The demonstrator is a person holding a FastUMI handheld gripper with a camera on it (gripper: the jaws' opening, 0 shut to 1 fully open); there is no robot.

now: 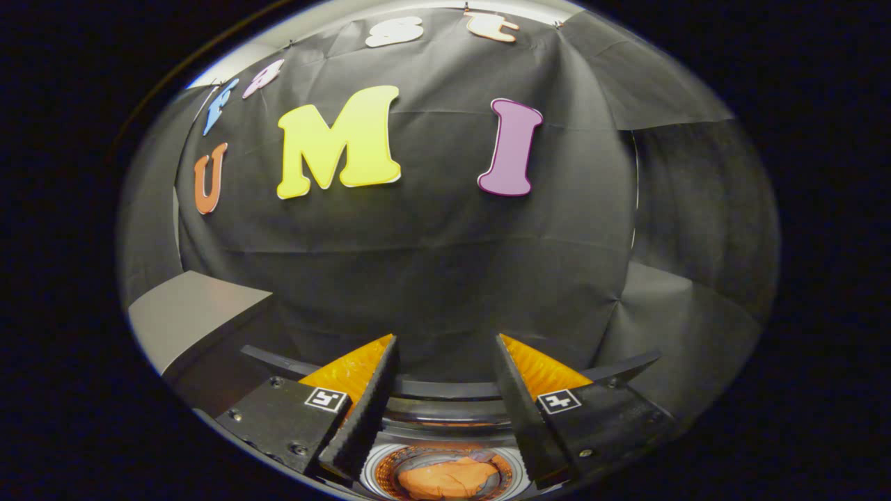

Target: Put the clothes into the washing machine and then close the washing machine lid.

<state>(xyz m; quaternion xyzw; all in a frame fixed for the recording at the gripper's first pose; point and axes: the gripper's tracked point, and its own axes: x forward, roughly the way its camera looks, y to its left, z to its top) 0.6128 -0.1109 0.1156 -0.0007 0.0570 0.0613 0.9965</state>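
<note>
A pale worktop [188, 313] sits at the left. The tongs [445, 348] are spread apart, holding nothing. Below and between them, an orange garment [445, 479] lies inside the washing machine drum [379, 467], under its raised lid [445, 387].

One orange garment [445, 479], one washing machine [445, 417].
</note>
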